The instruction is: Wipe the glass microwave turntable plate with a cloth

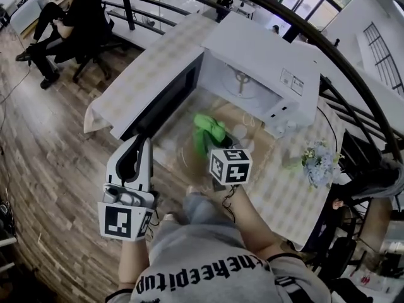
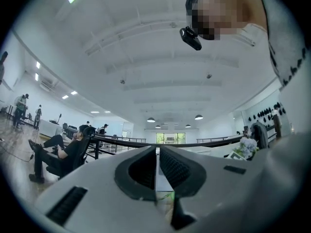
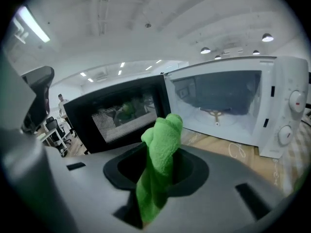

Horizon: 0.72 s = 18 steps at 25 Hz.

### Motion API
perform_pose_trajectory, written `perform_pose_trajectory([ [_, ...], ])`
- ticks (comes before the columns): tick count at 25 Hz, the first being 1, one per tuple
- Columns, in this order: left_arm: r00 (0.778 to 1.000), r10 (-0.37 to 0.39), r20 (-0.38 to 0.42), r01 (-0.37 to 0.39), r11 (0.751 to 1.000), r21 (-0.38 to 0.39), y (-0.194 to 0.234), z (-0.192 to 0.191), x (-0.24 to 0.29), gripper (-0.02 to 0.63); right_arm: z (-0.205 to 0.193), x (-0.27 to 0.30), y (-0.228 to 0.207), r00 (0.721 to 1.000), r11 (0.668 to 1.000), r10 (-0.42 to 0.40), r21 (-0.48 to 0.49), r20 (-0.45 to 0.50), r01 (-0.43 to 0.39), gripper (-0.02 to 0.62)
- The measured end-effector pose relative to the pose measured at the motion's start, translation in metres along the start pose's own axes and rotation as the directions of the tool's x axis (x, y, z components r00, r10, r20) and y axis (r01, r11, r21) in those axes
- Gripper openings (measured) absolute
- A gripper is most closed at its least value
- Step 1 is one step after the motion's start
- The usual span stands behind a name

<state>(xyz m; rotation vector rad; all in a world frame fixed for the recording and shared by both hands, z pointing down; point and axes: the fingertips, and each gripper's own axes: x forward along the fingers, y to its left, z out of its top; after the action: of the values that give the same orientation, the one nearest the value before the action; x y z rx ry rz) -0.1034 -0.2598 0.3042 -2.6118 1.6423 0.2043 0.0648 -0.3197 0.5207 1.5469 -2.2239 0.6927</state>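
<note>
The white microwave (image 1: 265, 62) stands open on the table, its cavity (image 3: 221, 108) holding only the bare roller ring. In front of it the clear glass plate (image 1: 184, 155) shows faintly in the head view. My left gripper (image 1: 146, 141) is at the plate's left rim. Its jaws (image 2: 156, 174) are pressed together on a thin pale edge, which looks like the plate seen edge-on. My right gripper (image 1: 216, 146) is shut on a green cloth (image 1: 208, 130), which hangs over the plate. The cloth (image 3: 163, 144) sticks up between those jaws (image 3: 163, 178).
The black microwave door (image 1: 161, 103) swings out to the left, close to my left gripper. A checked tablecloth (image 1: 287, 191) covers the table, with a small bunch of flowers (image 1: 319, 160) at its right. A black railing (image 1: 353, 81) runs behind. A person sits on a chair (image 1: 69, 24) at far left.
</note>
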Motion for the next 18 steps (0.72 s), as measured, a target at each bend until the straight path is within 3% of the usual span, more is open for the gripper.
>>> perform_pose_trajectory([
  [9, 0.999, 0.039, -0.034, -0.039, 0.999, 0.019, 0.004, -0.008, -0.008, 0.025, -0.030, 0.064, 0.025, 0.991, 0.997, 0.049, -0.054, -0.123, -0.056, 0.117],
  [14, 0.996, 0.075, -0.053, -0.073, 0.997, 0.029, 0.014, -0.009, -0.016, 0.025, -0.060, 0.098, 0.040, 0.971, 0.981, 0.021, -0.185, -0.238, -0.066, 0.114],
  [18, 0.995, 0.085, -0.059, -0.084, 0.996, 0.027, 0.018, -0.010, -0.016, 0.025, -0.067, 0.102, 0.037, 0.964, 0.958, -0.012, -0.279, -0.266, -0.065, 0.112],
])
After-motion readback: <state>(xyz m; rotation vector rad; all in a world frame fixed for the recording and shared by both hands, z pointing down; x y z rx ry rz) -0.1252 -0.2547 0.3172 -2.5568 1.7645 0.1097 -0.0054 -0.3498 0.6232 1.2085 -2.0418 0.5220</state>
